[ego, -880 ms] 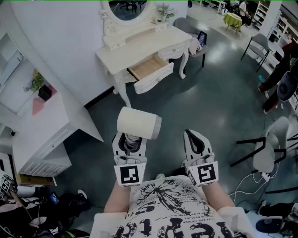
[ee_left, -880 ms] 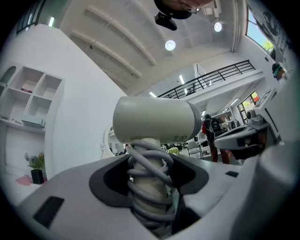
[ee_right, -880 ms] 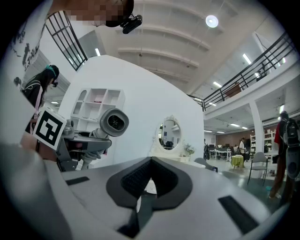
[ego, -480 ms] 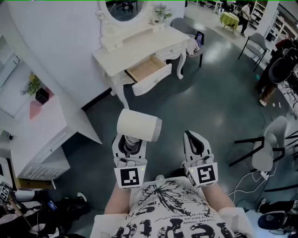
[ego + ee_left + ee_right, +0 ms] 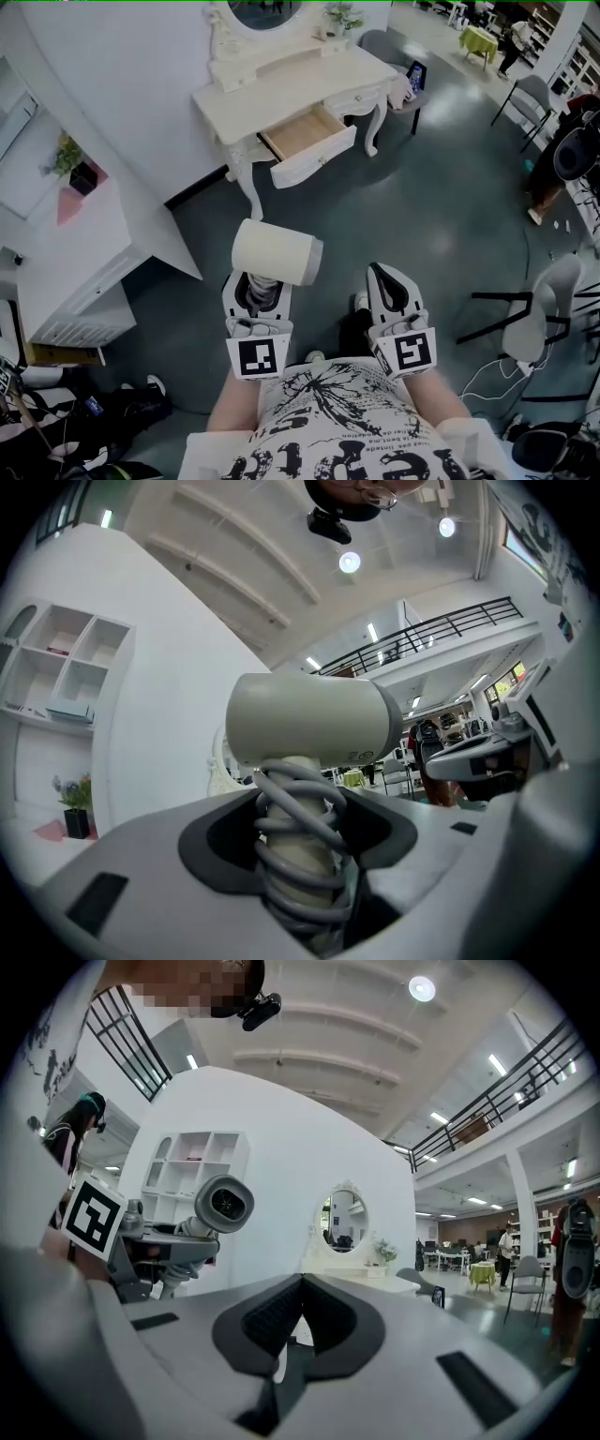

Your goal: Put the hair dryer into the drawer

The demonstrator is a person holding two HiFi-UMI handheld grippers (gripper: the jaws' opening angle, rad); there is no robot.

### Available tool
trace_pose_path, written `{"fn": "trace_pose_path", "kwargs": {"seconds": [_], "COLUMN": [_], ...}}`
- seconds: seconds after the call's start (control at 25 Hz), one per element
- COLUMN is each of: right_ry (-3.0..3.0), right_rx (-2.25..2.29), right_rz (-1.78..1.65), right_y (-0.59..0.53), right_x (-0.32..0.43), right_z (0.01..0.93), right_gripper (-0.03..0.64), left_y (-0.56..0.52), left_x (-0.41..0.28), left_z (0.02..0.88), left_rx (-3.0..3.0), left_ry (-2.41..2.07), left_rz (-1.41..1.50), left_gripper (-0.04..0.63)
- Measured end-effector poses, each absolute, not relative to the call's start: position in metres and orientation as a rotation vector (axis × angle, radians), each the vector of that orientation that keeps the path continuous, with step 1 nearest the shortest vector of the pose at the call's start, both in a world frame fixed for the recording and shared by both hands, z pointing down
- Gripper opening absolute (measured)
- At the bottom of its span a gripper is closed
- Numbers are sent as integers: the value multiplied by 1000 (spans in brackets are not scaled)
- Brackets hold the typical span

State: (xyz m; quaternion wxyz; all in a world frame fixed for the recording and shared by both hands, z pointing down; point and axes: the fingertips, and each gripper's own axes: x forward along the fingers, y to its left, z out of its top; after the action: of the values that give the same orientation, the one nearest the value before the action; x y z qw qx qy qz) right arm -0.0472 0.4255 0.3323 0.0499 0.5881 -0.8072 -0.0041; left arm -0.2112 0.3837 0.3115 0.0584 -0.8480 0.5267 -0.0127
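A cream hair dryer [image 5: 277, 253] stands upright in my left gripper [image 5: 258, 289], which is shut on its handle; a grey cord is wound around that handle [image 5: 295, 846]. The dryer's barrel [image 5: 314, 719] lies crosswise above the jaws. My right gripper [image 5: 389, 283] is level beside it, shut and holding nothing, its pads meeting at the tips [image 5: 298, 1288]. The right gripper view also catches the dryer's round end [image 5: 225, 1204]. Ahead across the floor, the white dressing table [image 5: 281, 80] has its wooden-lined drawer [image 5: 305, 141] pulled open.
A white cabinet [image 5: 75, 253] with a small plant [image 5: 66, 159] stands at the left. A grey chair [image 5: 384, 47] sits beside the dressing table; another chair [image 5: 544, 300] and floor cables are at the right. A person [image 5: 562, 159] stands at the right edge.
The dressing table and its open drawer have shifted slightly in the head view as the person moves. Both grippers keep their places and the hair dryer stays held.
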Motion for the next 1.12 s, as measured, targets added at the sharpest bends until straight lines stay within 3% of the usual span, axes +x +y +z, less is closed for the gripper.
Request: {"fn": "trace_pose_path", "kwargs": {"seconds": [0.28,1.12], "right_ry": [-2535,-2694], "right_rx": [1705,1508], "right_rz": [-56,-59], "right_y": [369,145], "right_x": [-22,152], "right_z": [332,324], "right_gripper": [17,17], "left_y": [335,144], "left_x": [-188,-12], "left_z": [317,310], "left_rx": [-2528,-2377], "left_ry": [1710,1862], "left_rz": [-53,-79], "left_gripper": [252,252]}}
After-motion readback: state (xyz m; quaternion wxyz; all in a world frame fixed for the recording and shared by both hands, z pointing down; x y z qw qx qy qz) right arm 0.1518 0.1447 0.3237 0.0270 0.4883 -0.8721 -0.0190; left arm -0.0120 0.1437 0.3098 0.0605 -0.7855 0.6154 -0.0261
